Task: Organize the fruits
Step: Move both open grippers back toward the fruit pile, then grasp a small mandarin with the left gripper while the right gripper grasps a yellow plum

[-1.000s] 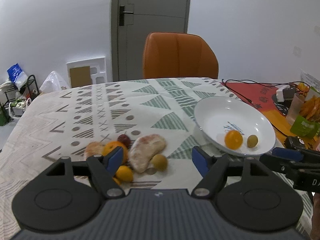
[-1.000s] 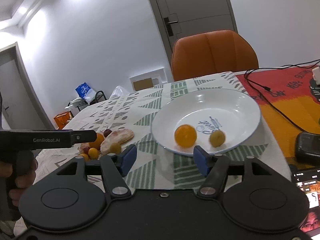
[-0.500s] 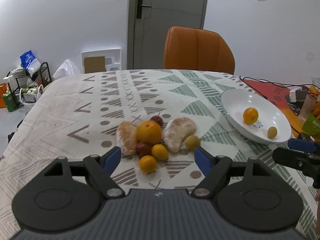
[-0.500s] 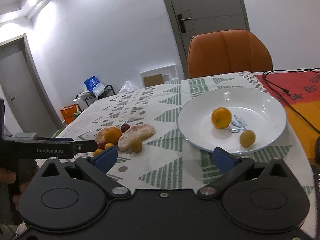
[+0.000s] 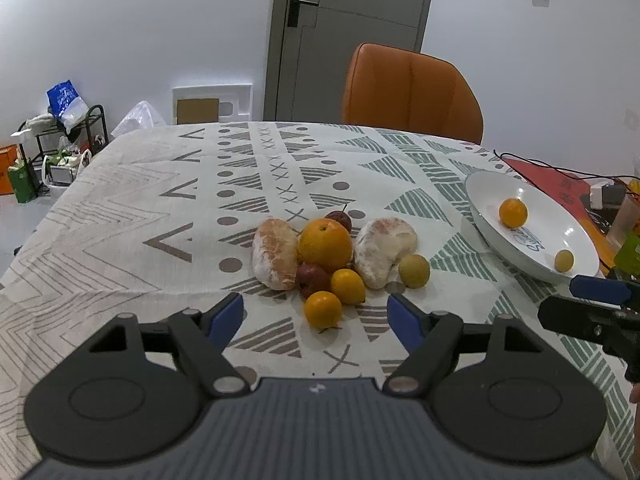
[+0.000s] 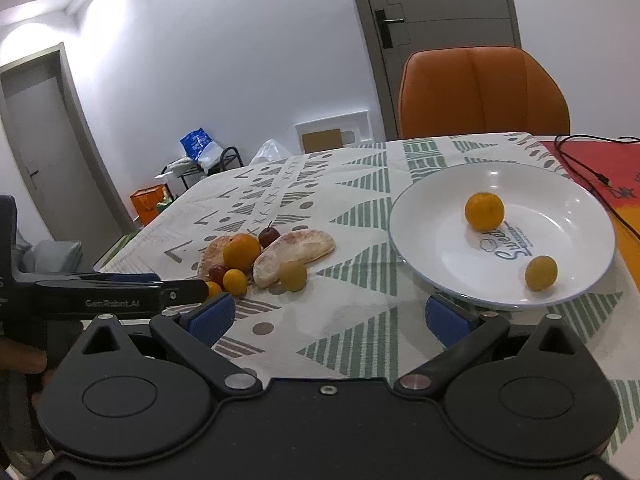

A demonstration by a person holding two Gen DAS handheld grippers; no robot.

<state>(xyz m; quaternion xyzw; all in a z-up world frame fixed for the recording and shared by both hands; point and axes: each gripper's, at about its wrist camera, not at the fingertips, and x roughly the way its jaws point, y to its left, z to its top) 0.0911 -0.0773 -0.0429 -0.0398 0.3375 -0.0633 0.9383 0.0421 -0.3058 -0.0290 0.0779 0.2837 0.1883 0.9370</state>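
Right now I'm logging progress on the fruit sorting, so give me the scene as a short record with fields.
plate: white plate on the right side of the tablecloth
in plate: small orange, yellowish fruit
on cloth: big orange, two peeled segments, small fruits bunched together
left tool: open, empty, facing the pile
right tool: open, empty, by the plate

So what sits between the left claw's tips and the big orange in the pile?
In the left wrist view, a small orange citrus lies nearest the open left claw, then a yellow one and a dark red fruit, before the large orange.
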